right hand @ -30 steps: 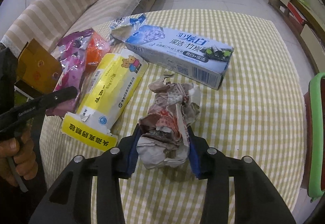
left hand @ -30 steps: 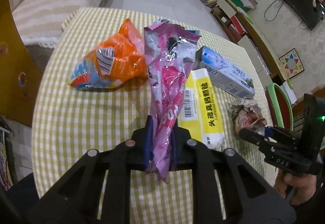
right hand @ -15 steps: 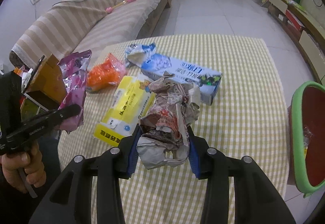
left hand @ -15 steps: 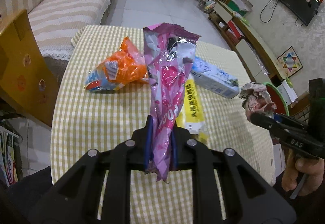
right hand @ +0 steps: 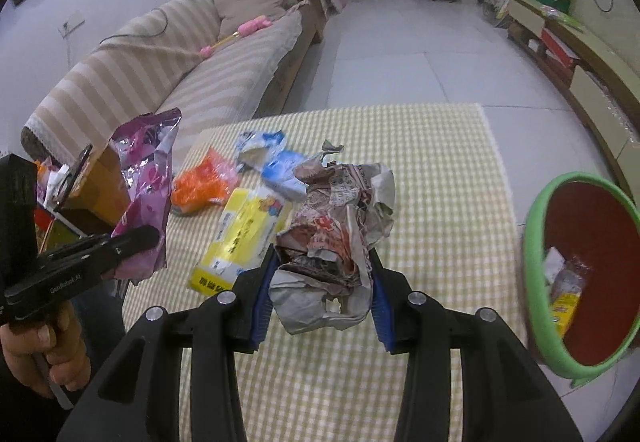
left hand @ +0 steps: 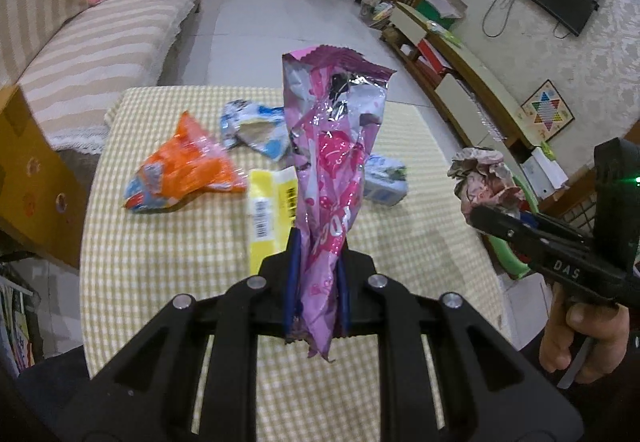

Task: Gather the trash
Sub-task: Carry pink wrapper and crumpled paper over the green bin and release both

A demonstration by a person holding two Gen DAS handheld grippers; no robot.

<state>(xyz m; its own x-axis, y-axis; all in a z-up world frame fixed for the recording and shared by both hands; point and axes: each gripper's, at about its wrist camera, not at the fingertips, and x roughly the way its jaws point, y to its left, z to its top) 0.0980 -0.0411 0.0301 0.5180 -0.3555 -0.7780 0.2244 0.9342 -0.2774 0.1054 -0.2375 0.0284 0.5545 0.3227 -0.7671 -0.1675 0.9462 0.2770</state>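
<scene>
Left wrist view. The left gripper (left hand: 316, 278) was clamped on the low end of one pink wrapper (left hand: 334, 157), which stood tall and limp above the jaws, clear of the table (left hand: 160, 266). The grip sat near the wrapper's bottom edge with only a short tail below; in my judgement the foil could slide out on a quick swing, or the floppy top could catch on something in transit. The right gripper (left hand: 486, 211) appeared at the right, closed on one paper ball (left hand: 482, 177). Left on the cloth I counted one orange bag (left hand: 180, 173), one blue wrapper (left hand: 254, 129), one yellow box (left hand: 268, 213) and one blue box (left hand: 386, 179), partly hidden behind the pink wrapper.

Right wrist view. The right gripper (right hand: 322, 296) held the paper ball (right hand: 336, 238) between its blue pads, above the table (right hand: 440, 181). The ball bulged well past the pads, so a loose fold could tear off or the ball could roll out if the squeeze eased. One bin (right hand: 536, 254), green-rimmed, stood beside the table's right edge with some scraps already inside; I could not count them. A release short of the rim would likely drop the ball to the floor. The left gripper (right hand: 146, 236) showed at the left, the pink wrapper (right hand: 146, 181) pinched in it. Four items lay on the table here too: orange bag (right hand: 202, 183), blue wrapper (right hand: 258, 143), yellow box (right hand: 240, 238), blue box (right hand: 284, 175).
</scene>
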